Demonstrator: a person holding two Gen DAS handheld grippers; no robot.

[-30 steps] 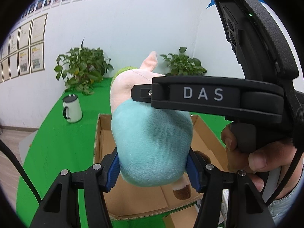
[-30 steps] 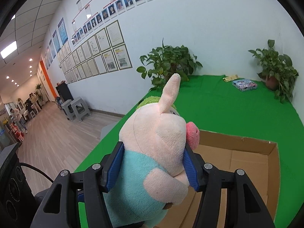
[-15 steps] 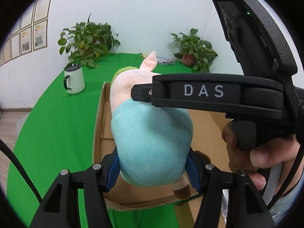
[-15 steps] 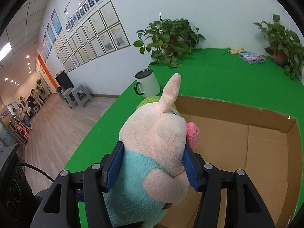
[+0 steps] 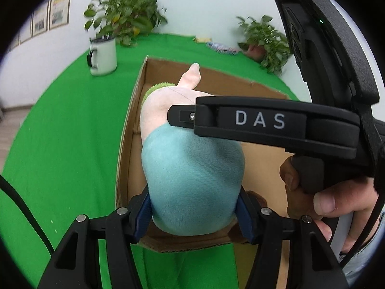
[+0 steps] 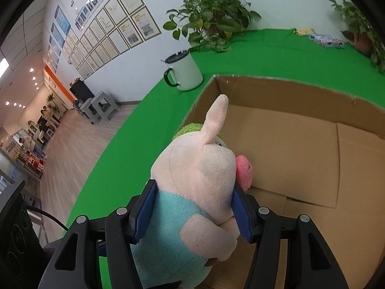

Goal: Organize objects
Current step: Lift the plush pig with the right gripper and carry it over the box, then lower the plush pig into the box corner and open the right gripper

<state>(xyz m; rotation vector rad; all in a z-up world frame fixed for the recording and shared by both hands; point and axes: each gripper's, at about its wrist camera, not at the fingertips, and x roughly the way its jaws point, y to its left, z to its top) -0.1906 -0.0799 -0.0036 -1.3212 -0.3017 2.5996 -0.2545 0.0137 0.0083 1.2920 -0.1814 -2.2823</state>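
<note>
Plush toy pig (image 5: 192, 180): left wrist view shows the left claw (image 5: 193, 213) clamped on its teal body above the cardboard box (image 5: 131, 120); uneven release may drop it outside. Right wrist view shows the right claw (image 6: 192, 213) clamped at its neck; opposing pulls risk tearing.

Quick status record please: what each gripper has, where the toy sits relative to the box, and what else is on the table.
left gripper: shut on plush pig, at its teal body
right gripper: shut on plush pig, near the neck
pig position: held over the near left part of the open box, not yet released
box contents: bottom mostly bare cardboard; a brown item at the near edge, unclear
mug: upright on green table, left of box
plants: at the wall
</note>
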